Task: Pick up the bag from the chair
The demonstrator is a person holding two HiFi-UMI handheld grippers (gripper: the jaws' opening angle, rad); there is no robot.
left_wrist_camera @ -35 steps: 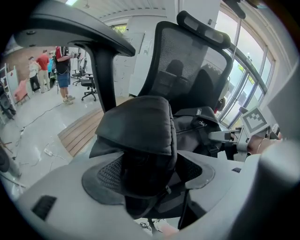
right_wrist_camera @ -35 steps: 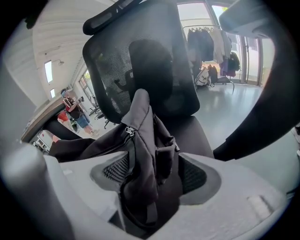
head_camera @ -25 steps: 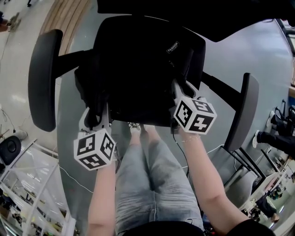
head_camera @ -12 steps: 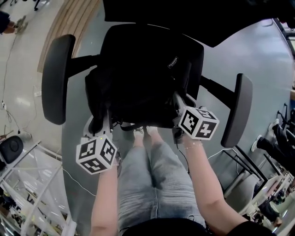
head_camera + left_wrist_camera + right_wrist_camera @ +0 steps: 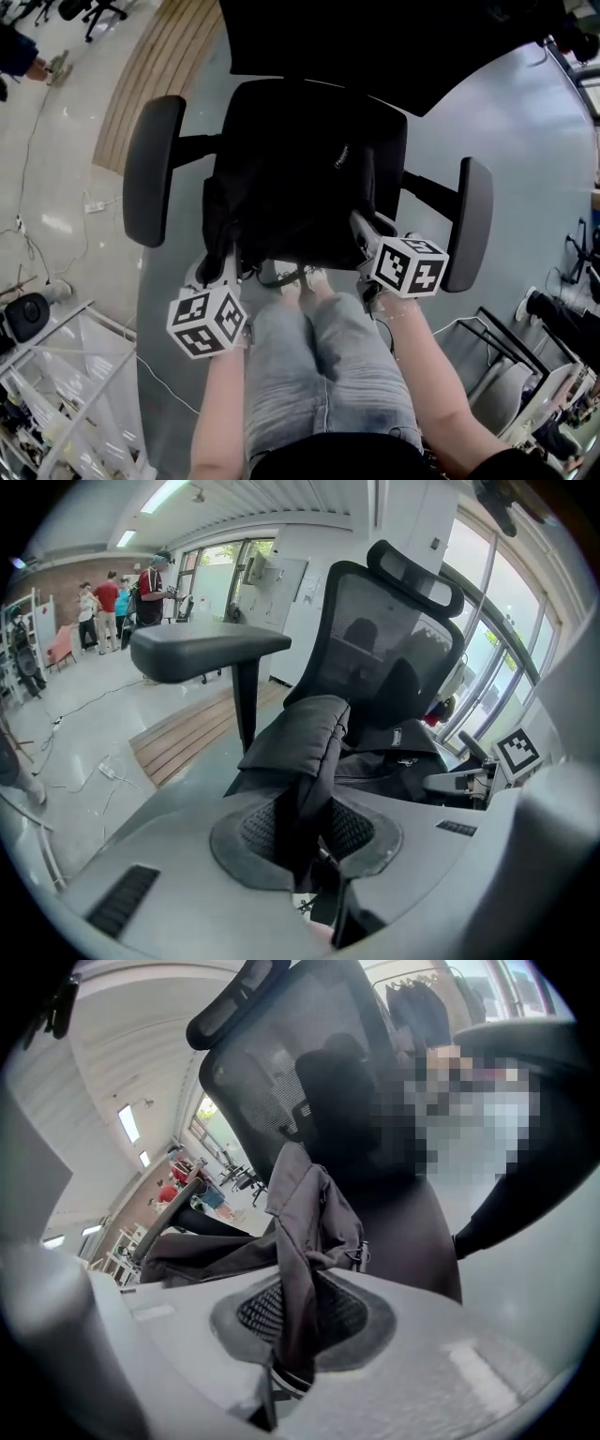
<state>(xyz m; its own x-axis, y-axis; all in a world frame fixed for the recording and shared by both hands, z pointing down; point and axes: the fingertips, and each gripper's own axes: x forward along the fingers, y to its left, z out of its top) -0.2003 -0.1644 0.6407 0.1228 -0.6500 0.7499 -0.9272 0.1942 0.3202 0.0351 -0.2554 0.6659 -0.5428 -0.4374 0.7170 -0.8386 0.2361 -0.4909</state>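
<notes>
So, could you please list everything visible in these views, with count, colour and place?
bag: one, black, at the chair's seat
chair: one, black, mesh back, centre of the head view
armrests: two, black, either side of the seat
wooden strip: one, light brown, beyond one armrest
people: several, far background, left gripper view
legs: two, blue jeans, near the seat's front
left gripper, right gripper: grey, at the bag's near edge; jaws have just been closing, each shut on bag fabric

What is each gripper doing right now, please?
Left gripper: jaws have just been closing, now shut on the bag.
Right gripper: jaws have just been closing, now shut on the bag's fabric.
</notes>
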